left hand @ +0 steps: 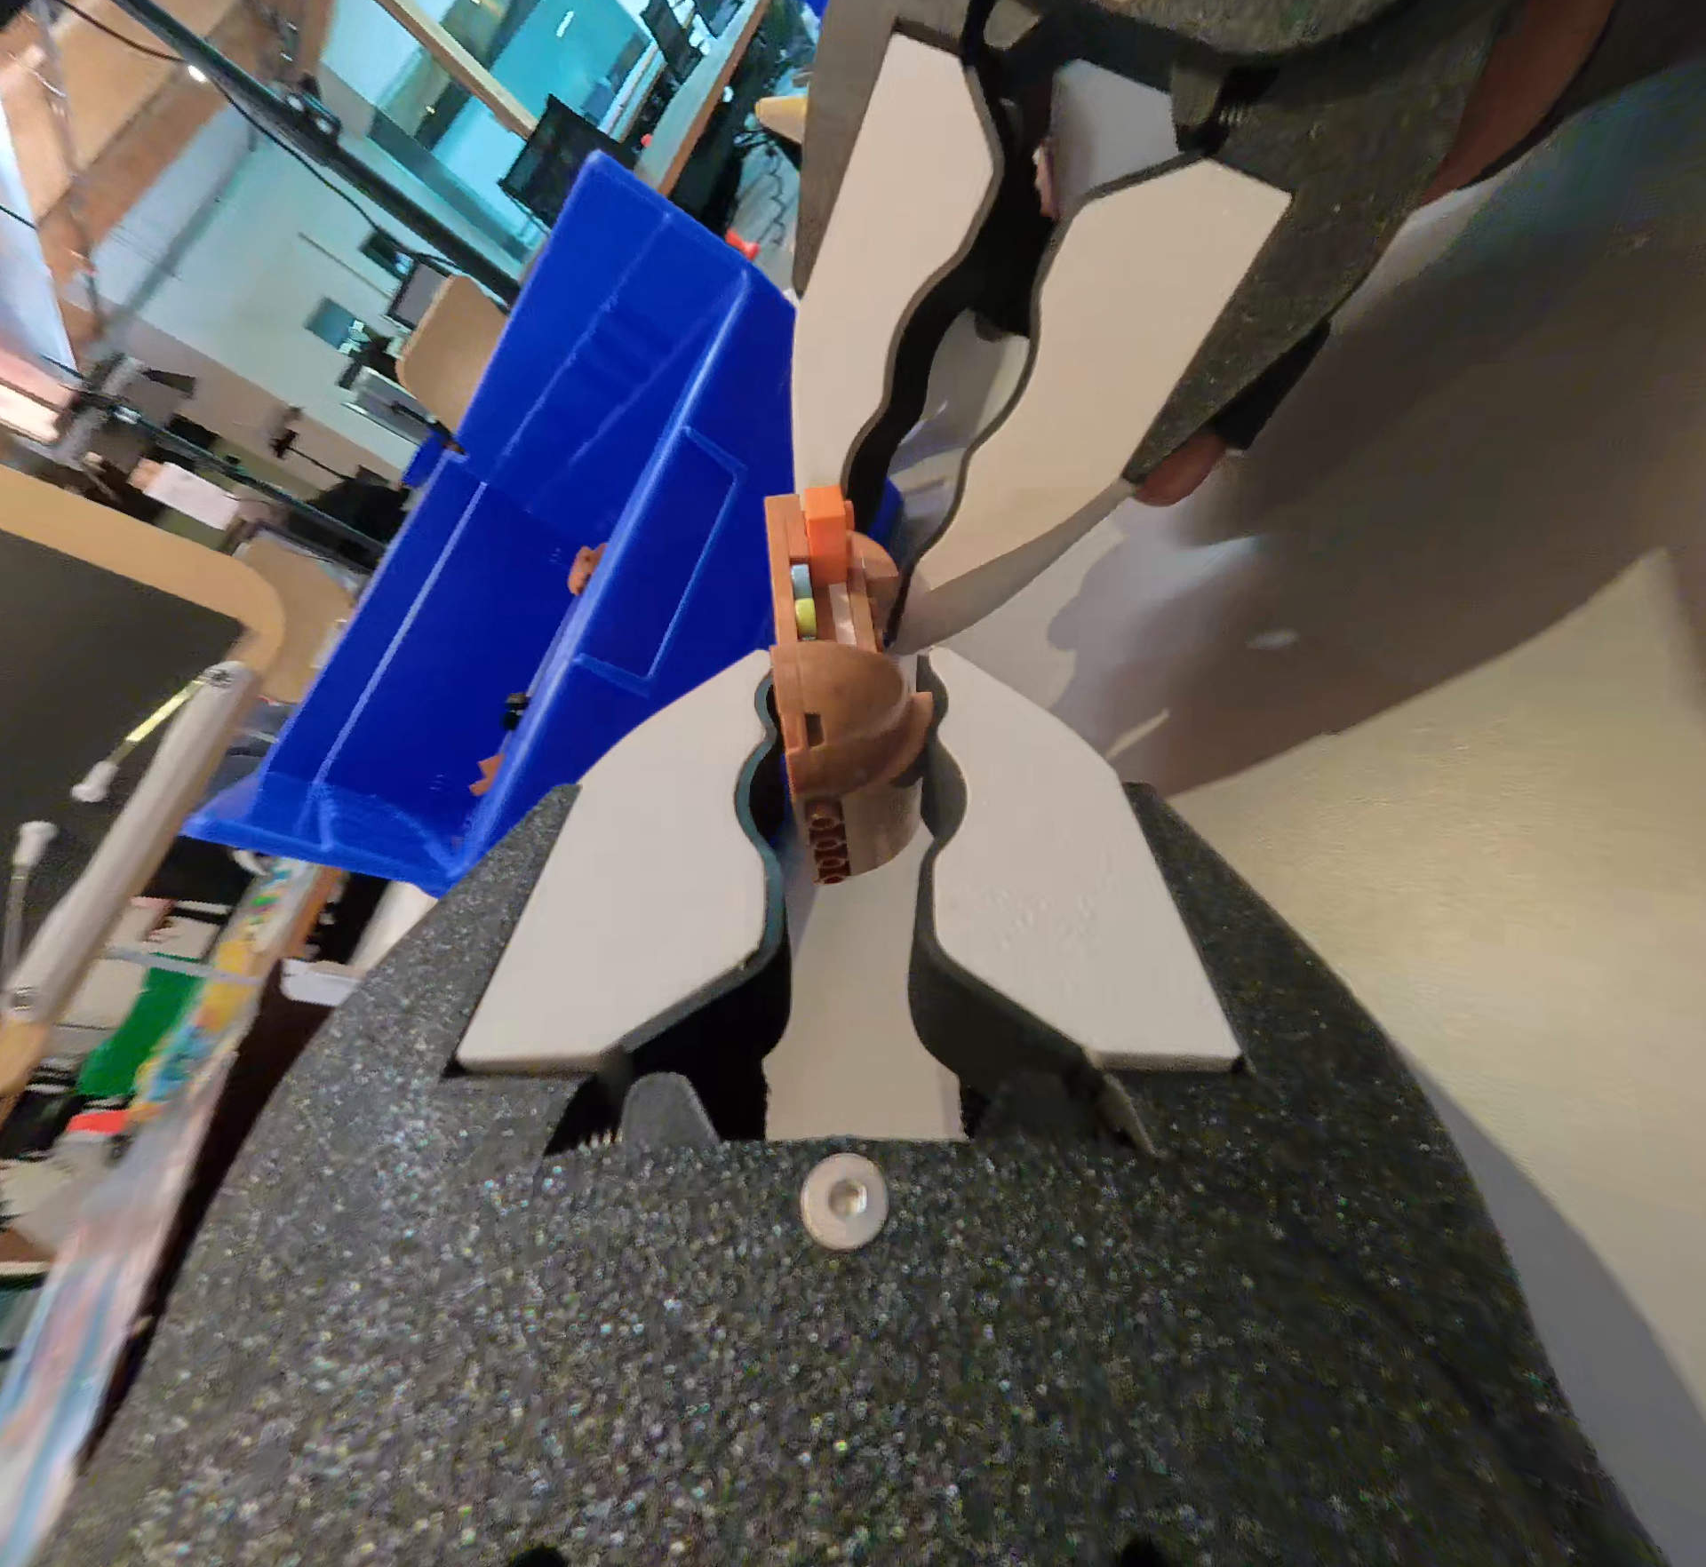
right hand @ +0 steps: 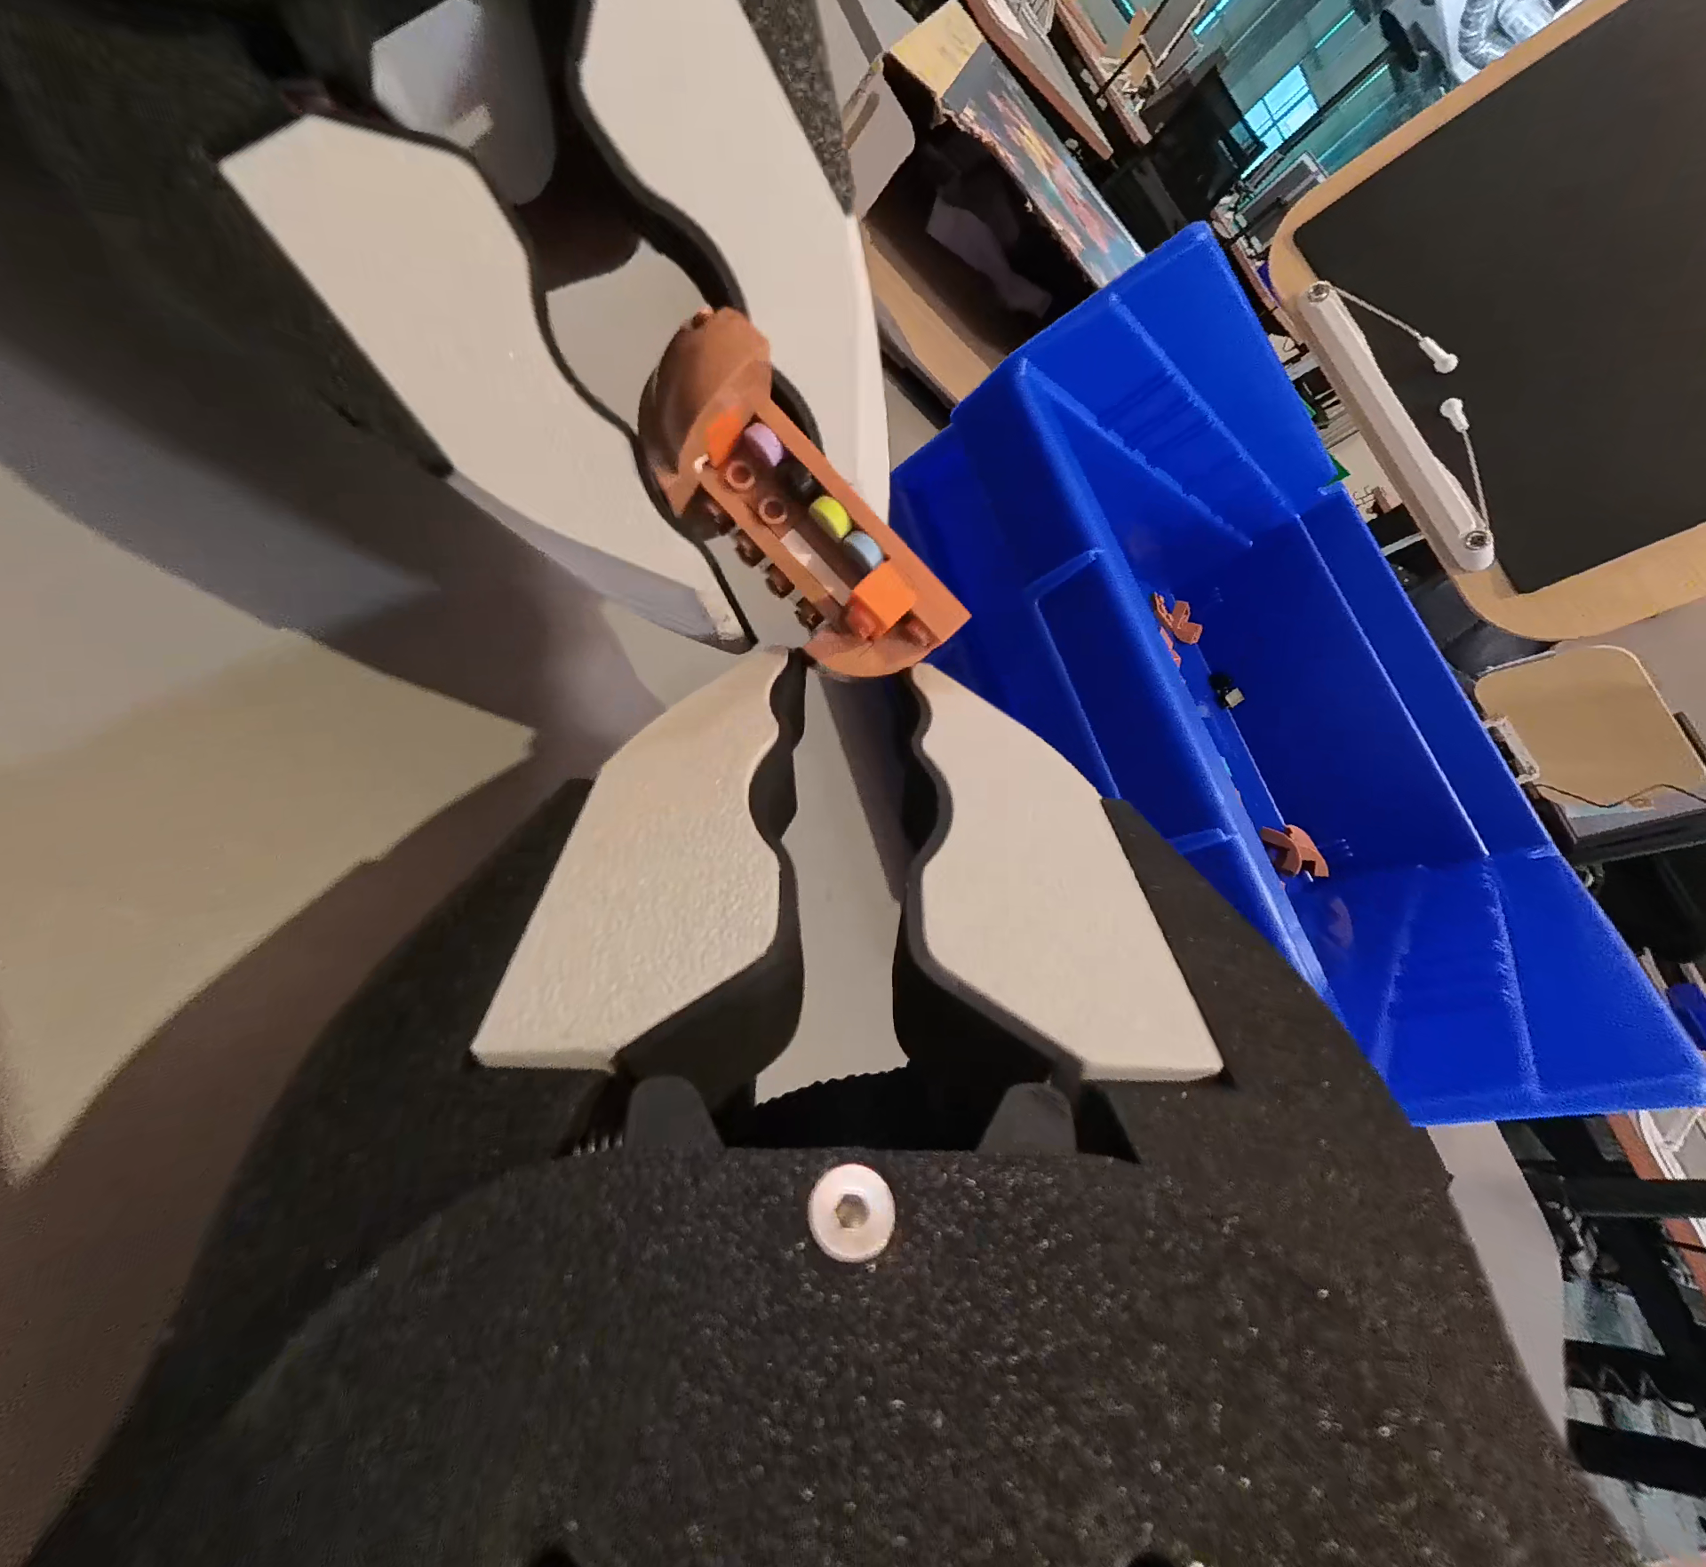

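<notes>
A small brown brick model [left hand: 849,734] with orange bricks and coloured round studs hangs in the air between my two grippers, which face each other. My left gripper [left hand: 845,692] is shut on one rounded end of it. My right gripper [left hand: 872,567] comes from above in the left wrist view and meets the other end, by an orange brick [left hand: 824,528]. In the right wrist view the model [right hand: 785,507] slants between the left gripper [right hand: 808,563] and my right gripper [right hand: 854,678], whose fingertips pinch its rounded end.
A blue plastic bin [left hand: 554,554] stands just behind the model, also in the right wrist view [right hand: 1339,600], with small brown pieces [right hand: 1177,614] and a black piece [right hand: 1223,687] inside. A pale tabletop [right hand: 231,784] lies below. A hand [left hand: 1182,466] holds the right gripper. Chairs and cluttered desks lie beyond.
</notes>
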